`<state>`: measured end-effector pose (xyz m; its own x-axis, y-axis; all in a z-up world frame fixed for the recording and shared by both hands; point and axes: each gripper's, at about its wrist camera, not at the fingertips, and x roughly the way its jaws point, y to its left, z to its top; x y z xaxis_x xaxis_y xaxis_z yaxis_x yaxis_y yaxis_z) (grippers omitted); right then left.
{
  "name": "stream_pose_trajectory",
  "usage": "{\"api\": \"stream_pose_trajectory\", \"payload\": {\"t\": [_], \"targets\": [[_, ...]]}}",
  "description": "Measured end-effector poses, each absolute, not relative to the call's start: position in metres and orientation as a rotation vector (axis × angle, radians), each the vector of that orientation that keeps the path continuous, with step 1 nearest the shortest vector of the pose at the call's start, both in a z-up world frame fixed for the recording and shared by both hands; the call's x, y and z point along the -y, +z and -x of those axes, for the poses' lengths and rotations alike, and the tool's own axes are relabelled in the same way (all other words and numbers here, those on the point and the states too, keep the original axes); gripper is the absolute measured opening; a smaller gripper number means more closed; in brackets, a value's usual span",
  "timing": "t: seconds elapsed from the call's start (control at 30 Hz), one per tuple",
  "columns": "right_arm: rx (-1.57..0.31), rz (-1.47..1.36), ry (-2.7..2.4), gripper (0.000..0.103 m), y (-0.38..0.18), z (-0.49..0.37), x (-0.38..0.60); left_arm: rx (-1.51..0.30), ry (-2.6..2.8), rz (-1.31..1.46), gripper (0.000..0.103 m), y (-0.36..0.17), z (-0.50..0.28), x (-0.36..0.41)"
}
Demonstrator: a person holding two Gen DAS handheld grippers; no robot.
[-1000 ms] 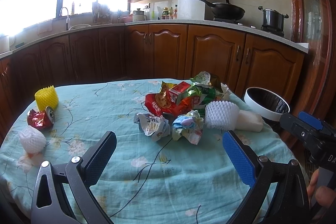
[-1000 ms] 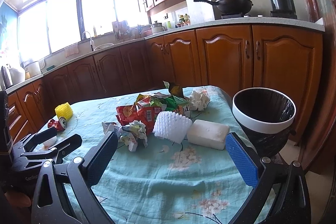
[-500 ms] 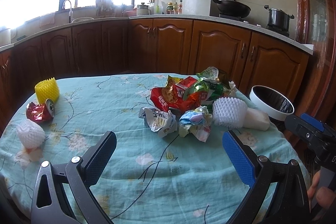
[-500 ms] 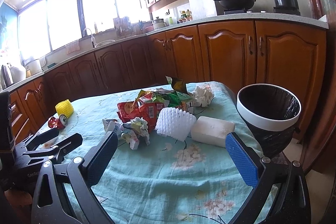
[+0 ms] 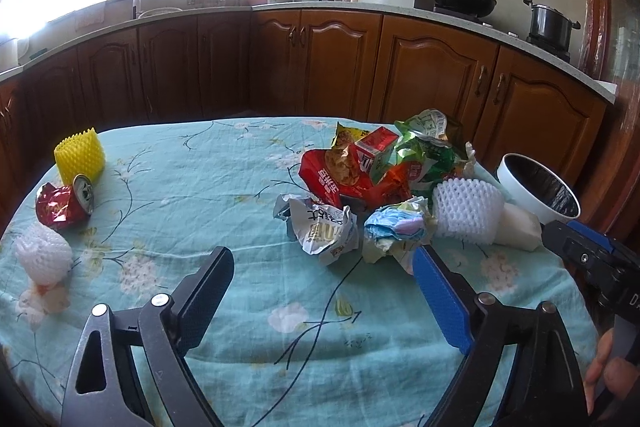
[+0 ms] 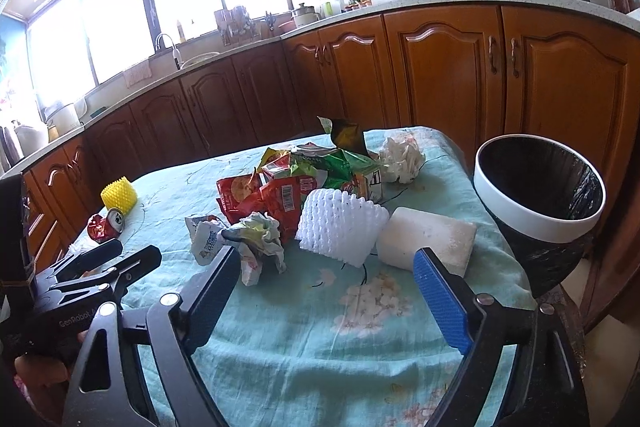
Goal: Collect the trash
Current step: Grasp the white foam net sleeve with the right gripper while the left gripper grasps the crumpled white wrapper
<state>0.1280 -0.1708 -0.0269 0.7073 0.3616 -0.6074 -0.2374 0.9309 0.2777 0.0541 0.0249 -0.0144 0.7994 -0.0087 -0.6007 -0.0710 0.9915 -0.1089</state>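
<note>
A heap of wrappers (image 5: 372, 171) is seen piled mid-table, no single long axis discernible; the crushed can (image 5: 66, 201) lies on its side, top facing right. Left gripper (image 5: 324, 279) and right gripper (image 6: 326, 273) are held spread, jaws just narrowed, nothing between. The bin (image 6: 540, 195) is tilted tableward.

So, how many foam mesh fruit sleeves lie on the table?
3: yellow foam mesh sleeve beside the crushed red can; white one nearer; white one by the wrapper pile.
</note>
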Motion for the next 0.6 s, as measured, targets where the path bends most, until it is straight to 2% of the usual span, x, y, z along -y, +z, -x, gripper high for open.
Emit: {"api": "stream_pose_trajectory", "payload": {"t": [0.27,0.53,0.6], "targets": [[-0.779,-0.181,0.337,0.078,-0.044,-0.159,0.168,-0.708,0.038,0.177,0.079,-0.023,-0.095,-0.038],[-0.857,-0.206,0.342,0.073,-0.064,-0.19,0.167,-0.774,0.023,0.2,0.078,-0.043,-0.133,-0.044],[-0.879,-0.215,0.351,0.065,-0.071,-0.196,0.165,-0.792,0.017,0.199,0.075,-0.048,-0.14,-0.044]]}}
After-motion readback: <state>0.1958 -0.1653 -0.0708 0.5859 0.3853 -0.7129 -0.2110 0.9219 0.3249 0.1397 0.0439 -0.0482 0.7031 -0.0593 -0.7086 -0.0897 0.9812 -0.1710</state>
